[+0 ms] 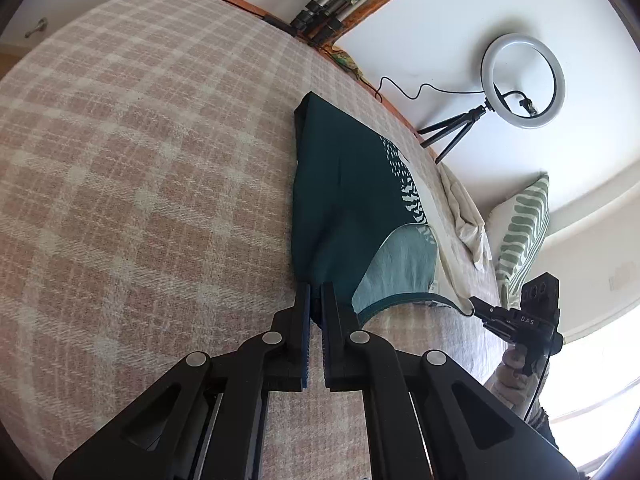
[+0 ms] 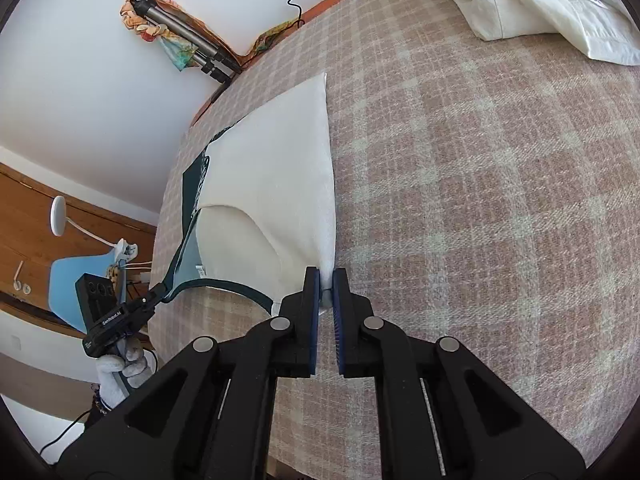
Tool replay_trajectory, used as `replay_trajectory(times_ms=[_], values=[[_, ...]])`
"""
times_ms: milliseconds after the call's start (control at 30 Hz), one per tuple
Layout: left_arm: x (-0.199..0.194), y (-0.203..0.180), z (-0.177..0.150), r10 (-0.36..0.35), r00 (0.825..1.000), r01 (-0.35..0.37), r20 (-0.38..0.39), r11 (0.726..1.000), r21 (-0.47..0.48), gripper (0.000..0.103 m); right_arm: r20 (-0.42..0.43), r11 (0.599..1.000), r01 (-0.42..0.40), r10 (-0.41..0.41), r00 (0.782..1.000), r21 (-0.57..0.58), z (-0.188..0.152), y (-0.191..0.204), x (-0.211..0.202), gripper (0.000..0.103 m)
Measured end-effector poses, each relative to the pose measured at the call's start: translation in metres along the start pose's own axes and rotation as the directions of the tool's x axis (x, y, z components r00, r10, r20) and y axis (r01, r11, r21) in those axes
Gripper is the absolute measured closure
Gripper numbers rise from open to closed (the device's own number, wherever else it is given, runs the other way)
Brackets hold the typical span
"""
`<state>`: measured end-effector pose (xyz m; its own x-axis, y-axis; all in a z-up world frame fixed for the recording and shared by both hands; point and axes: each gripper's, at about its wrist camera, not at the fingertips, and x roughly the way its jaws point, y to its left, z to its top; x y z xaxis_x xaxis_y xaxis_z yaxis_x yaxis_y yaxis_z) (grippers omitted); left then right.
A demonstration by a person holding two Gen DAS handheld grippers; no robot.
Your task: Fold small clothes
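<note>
Shirt point(image 1: 340, 208) lies flat on checked bed cover point(image 1: 140, 160), long axis straight away from both grippers. Left gripper point(image 1: 316, 300) pinches green near corner; right gripper point(image 2: 326, 288) pinches cream near corner point(image 2: 280, 168). Neck opening lies between them. Likely next: carry near edge toward far edge.

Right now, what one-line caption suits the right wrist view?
Right hand-held gripper pinches the white side of a top on a plaid bed; left hand-held gripper grips its teal edge.

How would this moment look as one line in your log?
left gripper: shut on top | right gripper: shut on top | top: on blanket
</note>
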<state>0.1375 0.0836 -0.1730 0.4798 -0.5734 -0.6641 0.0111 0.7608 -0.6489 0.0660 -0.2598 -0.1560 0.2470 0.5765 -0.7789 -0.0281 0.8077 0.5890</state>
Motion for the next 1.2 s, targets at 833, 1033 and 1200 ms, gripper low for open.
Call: replay_trajectory(times_ms=[833, 1033, 1200], values=[[0.036, -0.094, 0.021, -0.003, 0.995, -0.022, 0.097, 0.968, 0.251, 0.077, 0.027, 0.898, 0.096, -0.093, 0.995, -0.43, 0.093, 0.166, 0.114, 0.071], [0.082, -0.096, 0.019, 0.004, 1.0, -0.005, 0.003, 0.964, 0.265, 0.077, -0.002, 0.91, 0.101, -0.111, 0.994, -0.402, 0.085, 0.15, 0.132, 0.071], [0.094, -0.095, -0.002, 0.062, 0.998, -0.06, 0.004, 0.936, 0.347, 0.077, 0.023, 0.884, 0.152, -0.159, 0.987, -0.441, 0.07, 0.142, 0.15, 0.071]])
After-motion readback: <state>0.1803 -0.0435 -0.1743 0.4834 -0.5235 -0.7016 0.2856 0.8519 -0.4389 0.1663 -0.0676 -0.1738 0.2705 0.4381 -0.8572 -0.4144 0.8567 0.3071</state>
